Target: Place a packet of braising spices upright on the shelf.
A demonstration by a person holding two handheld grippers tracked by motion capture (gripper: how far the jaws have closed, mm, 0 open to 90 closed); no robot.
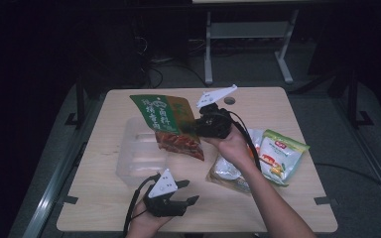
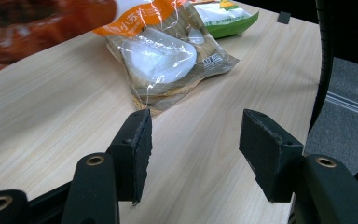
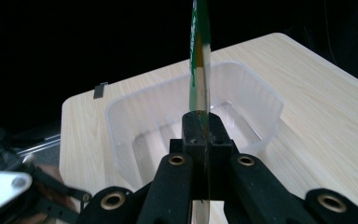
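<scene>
Left gripper (image 1: 191, 192) is held spread, empty, above table (image 1: 104, 208); green packet (image 1: 166, 124) is pinched by right gripper (image 1: 191, 126) over clear tub (image 1: 129, 168).

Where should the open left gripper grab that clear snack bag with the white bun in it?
Grip the clear snack bag by its flat sealed edge nearest the left gripper, coming in low from the near side; probably easier than its bulging middle.
</scene>
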